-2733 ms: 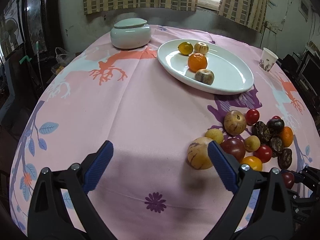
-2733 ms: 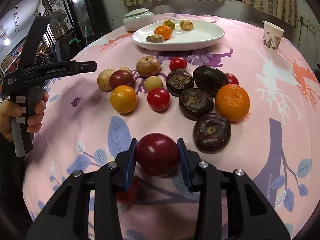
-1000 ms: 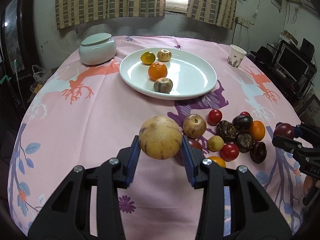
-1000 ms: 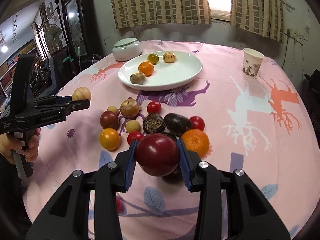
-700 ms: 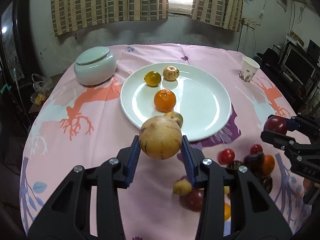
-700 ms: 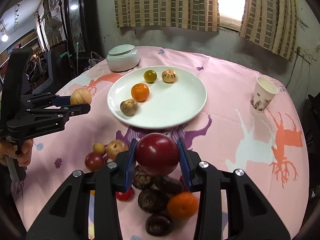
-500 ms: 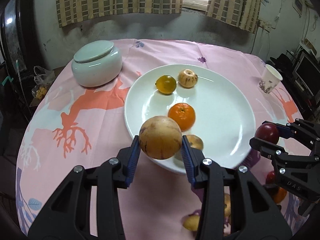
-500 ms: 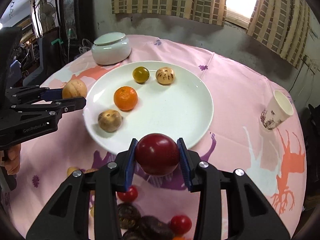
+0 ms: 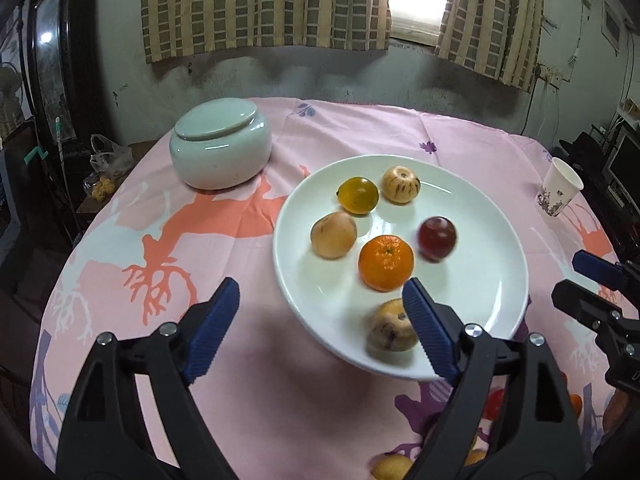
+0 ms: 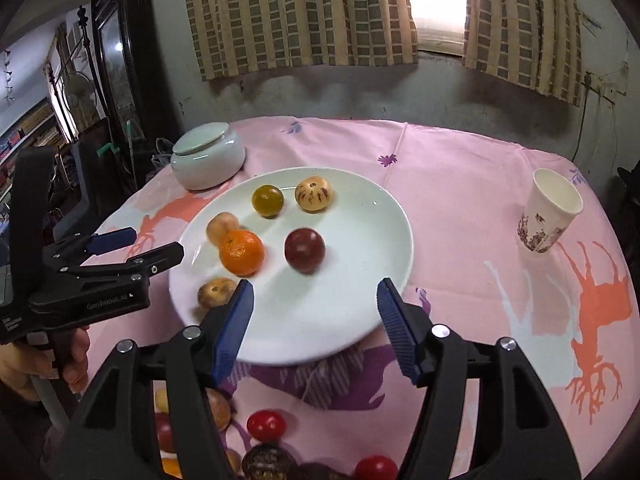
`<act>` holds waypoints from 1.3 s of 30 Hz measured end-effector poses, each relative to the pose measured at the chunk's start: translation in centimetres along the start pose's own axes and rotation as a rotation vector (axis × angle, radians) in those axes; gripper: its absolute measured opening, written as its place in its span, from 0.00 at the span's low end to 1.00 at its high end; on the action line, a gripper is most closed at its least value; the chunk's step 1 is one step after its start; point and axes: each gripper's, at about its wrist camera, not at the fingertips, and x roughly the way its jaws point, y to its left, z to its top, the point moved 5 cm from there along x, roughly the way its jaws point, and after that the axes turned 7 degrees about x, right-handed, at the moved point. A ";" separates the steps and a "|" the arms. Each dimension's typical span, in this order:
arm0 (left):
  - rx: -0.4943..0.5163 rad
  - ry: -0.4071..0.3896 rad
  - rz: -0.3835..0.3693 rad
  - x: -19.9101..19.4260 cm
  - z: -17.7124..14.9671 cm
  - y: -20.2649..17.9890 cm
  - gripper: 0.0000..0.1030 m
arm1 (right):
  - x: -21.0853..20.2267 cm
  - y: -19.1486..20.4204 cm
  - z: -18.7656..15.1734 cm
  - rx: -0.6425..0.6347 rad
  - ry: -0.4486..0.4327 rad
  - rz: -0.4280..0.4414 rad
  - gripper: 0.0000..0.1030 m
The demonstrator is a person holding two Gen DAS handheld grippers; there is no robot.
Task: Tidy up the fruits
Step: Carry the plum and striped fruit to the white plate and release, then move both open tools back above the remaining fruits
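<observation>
Both grippers have let go since half a second ago: the pale tan fruit (image 9: 333, 234) that sat in the left gripper (image 9: 320, 328) and the dark red fruit (image 9: 437, 238) that sat in the right gripper (image 10: 316, 322) now lie on the white plate (image 9: 496, 280). Each gripper's jaws are opening, wide apart, with nothing between them. The red fruit is slightly blurred in both views, so it is probably rolling. To finish this release well, both grippers should lift away cleanly without brushing the plate's near rim or nudging the orange (image 9: 385, 257), then wait for the rolling fruit to settle before reaching for the next piece. Six fruits sit on the plate: a yellow-green one (image 9: 358, 195), a striped pale one (image 9: 401, 184), the tan one, the orange, the glossy red one, and a speckled tan one (image 9: 390, 326) near the front rim. More fruit waits on the pink tablecloth (image 10: 460, 216) below the plate, including a small red tomato (image 10: 266, 425).
</observation>
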 end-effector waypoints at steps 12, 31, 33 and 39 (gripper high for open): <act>0.050 -0.029 -0.023 -7.3 -5.4 -2.6 0.95 | -7.1 -3.6 -8.0 0.150 0.005 0.011 0.64; 0.027 0.057 -0.129 -5.3 -12.3 -4.8 0.95 | -7.2 -5.3 -12.7 0.088 0.006 -0.097 0.64; 0.013 0.065 -0.130 -5.2 -12.4 -4.6 0.95 | -7.1 -5.2 -12.8 0.076 0.014 -0.105 0.64; 0.014 0.080 -0.101 -4.7 -12.7 -4.4 0.95 | -6.2 -5.5 -13.2 0.085 0.052 -0.119 0.64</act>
